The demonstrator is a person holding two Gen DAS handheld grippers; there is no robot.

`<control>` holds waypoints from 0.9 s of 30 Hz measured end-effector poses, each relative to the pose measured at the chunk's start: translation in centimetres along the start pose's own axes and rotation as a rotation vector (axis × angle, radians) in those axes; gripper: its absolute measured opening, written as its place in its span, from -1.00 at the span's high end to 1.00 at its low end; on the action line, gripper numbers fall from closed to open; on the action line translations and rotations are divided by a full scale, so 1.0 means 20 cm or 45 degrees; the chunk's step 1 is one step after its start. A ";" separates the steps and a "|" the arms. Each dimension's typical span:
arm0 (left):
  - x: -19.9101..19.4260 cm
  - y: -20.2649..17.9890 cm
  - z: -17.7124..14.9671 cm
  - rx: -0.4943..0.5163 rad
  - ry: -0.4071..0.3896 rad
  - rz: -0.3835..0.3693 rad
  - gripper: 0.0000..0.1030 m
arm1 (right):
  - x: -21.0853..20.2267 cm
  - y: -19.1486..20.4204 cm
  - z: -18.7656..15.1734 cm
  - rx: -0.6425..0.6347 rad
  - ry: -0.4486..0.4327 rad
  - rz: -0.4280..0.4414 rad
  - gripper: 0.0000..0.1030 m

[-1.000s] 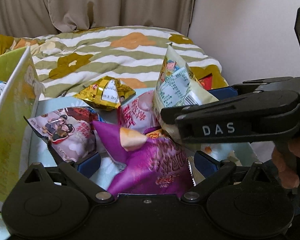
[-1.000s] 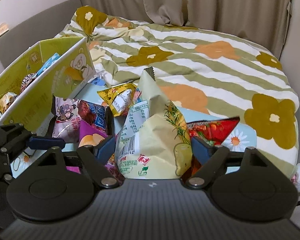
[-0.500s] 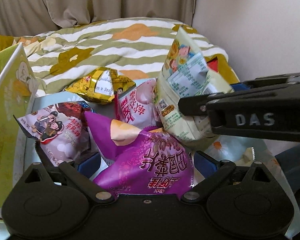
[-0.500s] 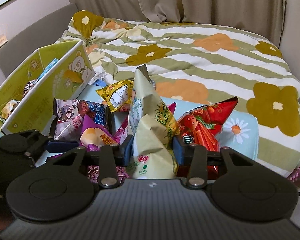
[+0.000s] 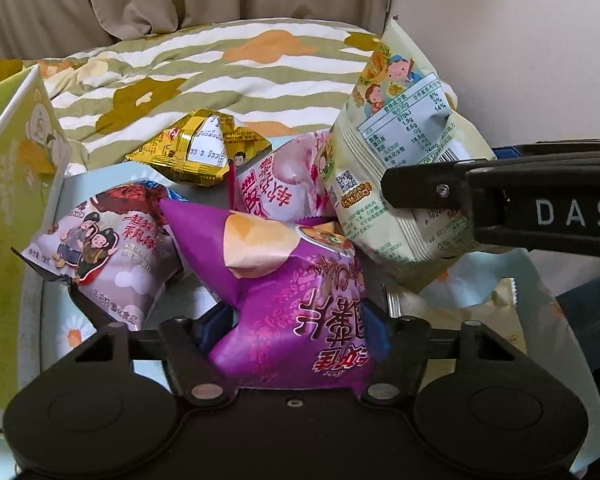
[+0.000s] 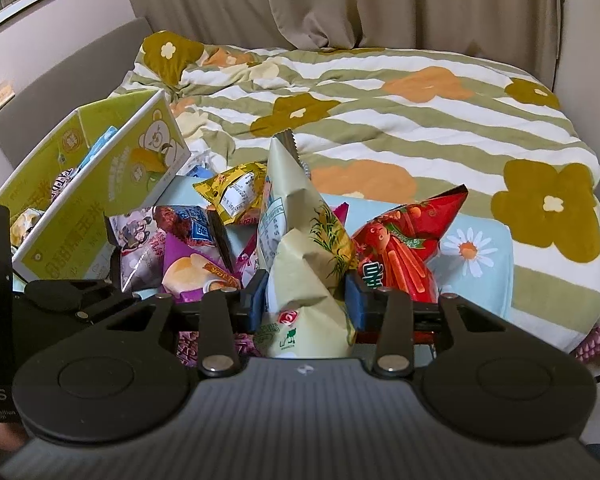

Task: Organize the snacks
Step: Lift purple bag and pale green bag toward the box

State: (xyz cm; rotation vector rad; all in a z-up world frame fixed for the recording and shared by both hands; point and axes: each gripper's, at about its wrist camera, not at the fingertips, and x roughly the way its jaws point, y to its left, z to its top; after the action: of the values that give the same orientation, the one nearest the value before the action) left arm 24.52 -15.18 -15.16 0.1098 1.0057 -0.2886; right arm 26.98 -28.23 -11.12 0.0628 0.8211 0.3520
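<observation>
**Both grippers taking a bag each from the snack pile**

Leftmost stands the yellow-green carton (image 6: 100, 184), open at the top, with a few wrapped snacks already inside: a light blue packet and some others too hidden to name. It looks like the place where the pile is meant to go. Beside it, on the pale blue daisy cloth (image 6: 476, 248), lie a lilac cartoon bag (image 5: 104, 248), a gold packet (image 5: 200, 152) and a pink one.

Next, the left gripper (image 5: 296, 320) is closing its jaws around the purple bag (image 5: 292, 292), whose lower corner sits between the blue pads. Let the pinch finish low on the bag before lifting, or the puffy film may slip.

Further right, the right gripper (image 6: 306, 296) pinches the cream bag (image 6: 304, 248) firmly at its waist, upright. Lift it straight up, clear of the red bag (image 6: 404, 240) beside it.
</observation>
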 end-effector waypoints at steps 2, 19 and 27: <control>-0.03 -0.02 0.00 0.020 -0.016 0.011 -0.30 | -0.02 0.00 0.00 0.002 -0.008 -0.003 -0.06; -0.35 0.04 0.00 0.035 -0.183 0.001 -0.16 | -0.27 0.06 0.06 0.091 -0.122 -0.037 -0.06; -0.61 0.16 -0.03 0.018 -0.305 0.000 -0.16 | -0.38 0.15 0.11 0.142 -0.169 -0.048 -0.06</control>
State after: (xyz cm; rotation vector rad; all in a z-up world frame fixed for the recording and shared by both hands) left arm 18.83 -9.61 -5.22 0.0857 0.7660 -0.3012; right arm 22.86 -27.84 -3.71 0.1725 0.7088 0.2633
